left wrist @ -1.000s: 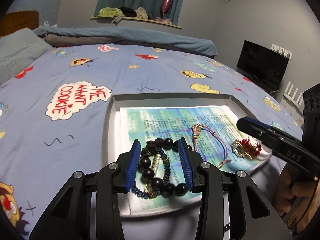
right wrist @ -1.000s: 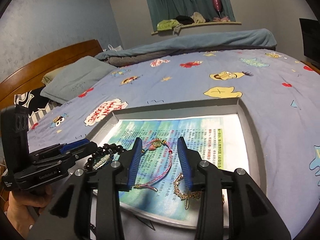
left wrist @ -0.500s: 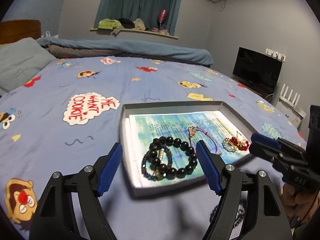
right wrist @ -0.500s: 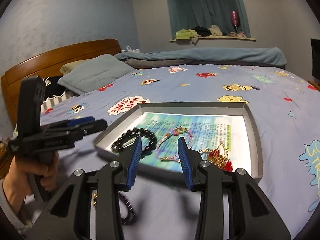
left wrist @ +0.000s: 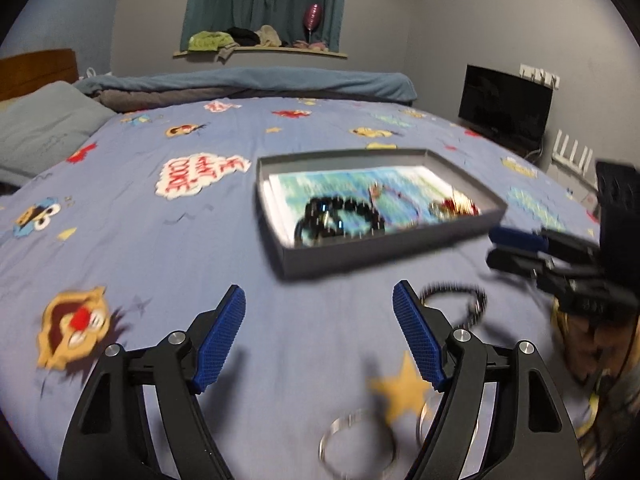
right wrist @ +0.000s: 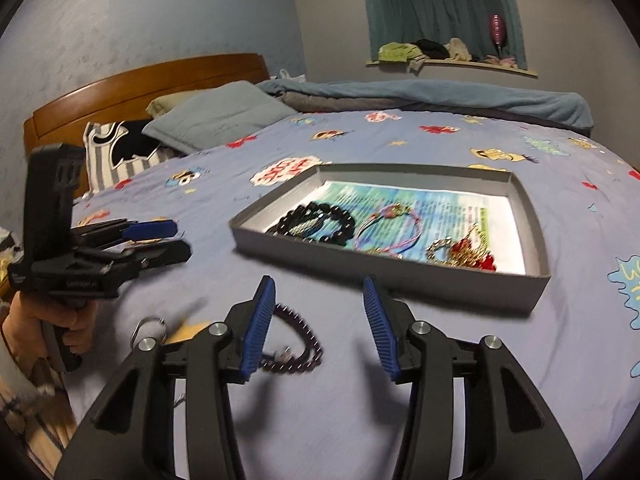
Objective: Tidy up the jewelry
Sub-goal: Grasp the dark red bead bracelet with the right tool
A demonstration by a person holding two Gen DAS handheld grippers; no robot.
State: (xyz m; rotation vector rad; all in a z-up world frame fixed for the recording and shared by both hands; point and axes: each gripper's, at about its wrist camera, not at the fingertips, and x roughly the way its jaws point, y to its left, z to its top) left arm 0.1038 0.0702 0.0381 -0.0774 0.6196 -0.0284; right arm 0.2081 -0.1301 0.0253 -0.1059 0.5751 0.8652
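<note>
A grey tray (right wrist: 532, 280) (left wrist: 360, 252) lined with printed paper lies on the blue bedspread. It holds a black bead bracelet (right wrist: 320, 220) (left wrist: 340, 220), a pink cord bracelet (right wrist: 396, 232) and gold and red jewelry (right wrist: 468, 256). A dark bead bracelet (right wrist: 300, 344) (left wrist: 460, 300) lies on the bed by the tray. Silver rings (left wrist: 356, 440) lie close to me. My left gripper (left wrist: 320, 340) is open and empty above the bed. My right gripper (right wrist: 320, 324) is open and empty above the dark bracelet.
Pillows (right wrist: 220, 116) and a wooden headboard (right wrist: 140, 84) stand at the left. A rolled blanket (left wrist: 248, 84) lies at the far edge. A TV (left wrist: 504, 108) stands at the right. A silver ring (right wrist: 150, 328) lies on the bed.
Both grippers have pulled back from the tray toward the bed's near edge. The left gripper let go of the black bead bracelet in the tray and opened wide. The right gripper also opened wider.
</note>
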